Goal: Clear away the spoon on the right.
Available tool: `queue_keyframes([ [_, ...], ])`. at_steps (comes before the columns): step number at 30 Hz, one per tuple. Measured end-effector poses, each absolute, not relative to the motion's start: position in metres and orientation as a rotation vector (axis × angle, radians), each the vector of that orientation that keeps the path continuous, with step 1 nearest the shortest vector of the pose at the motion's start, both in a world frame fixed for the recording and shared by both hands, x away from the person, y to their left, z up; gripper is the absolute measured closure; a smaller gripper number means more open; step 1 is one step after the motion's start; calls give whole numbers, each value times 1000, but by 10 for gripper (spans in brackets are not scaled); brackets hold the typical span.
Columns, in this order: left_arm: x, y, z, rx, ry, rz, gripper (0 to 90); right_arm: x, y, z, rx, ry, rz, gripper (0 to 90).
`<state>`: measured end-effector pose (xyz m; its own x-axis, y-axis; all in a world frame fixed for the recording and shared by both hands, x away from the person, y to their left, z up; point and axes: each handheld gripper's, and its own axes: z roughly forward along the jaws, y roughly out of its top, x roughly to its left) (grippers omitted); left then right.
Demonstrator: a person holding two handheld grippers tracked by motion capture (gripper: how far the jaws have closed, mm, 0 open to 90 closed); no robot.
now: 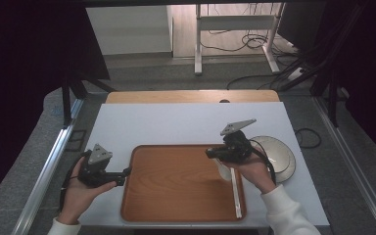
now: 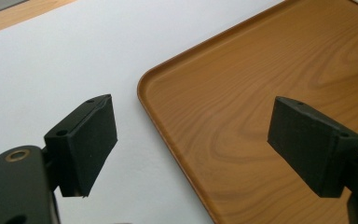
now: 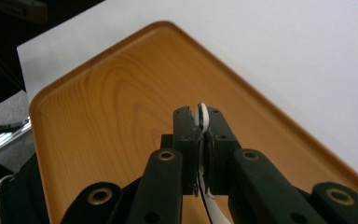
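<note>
White tabletop (image 1: 176,122), wooden tray (image 1: 176,186), left gripper (image 2: 191,140) agape over its edge, right gripper (image 3: 201,122) pinching a white spoon (image 3: 202,115)

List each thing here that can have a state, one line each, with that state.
Left hand-held gripper: jaws wide open, nothing between them, over the near left rim of the tray.
Right hand-held gripper: shut on a thin white object, above the tray.
Rectangular brown wooden tray: flat on the white table.
Round white plates: stacked, right of the tray.

Grey floor (image 1: 142,73), white desk frame (image 1: 235,22), perhaps loose cables (image 1: 247,41)
</note>
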<state>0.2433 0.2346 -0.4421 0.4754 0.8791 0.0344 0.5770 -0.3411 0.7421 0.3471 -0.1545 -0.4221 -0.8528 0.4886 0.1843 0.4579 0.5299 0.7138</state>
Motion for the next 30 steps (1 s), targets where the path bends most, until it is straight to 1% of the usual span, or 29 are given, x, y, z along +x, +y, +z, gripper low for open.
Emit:
queue_keyframes([
  [19,243,235,-443,2048,1194,573,149,336,-117,-455,742,2844,1057,847],
  [30,244,235,-443,2050,1197,572,149,334,-101,-482,707,2902,916,841],
])
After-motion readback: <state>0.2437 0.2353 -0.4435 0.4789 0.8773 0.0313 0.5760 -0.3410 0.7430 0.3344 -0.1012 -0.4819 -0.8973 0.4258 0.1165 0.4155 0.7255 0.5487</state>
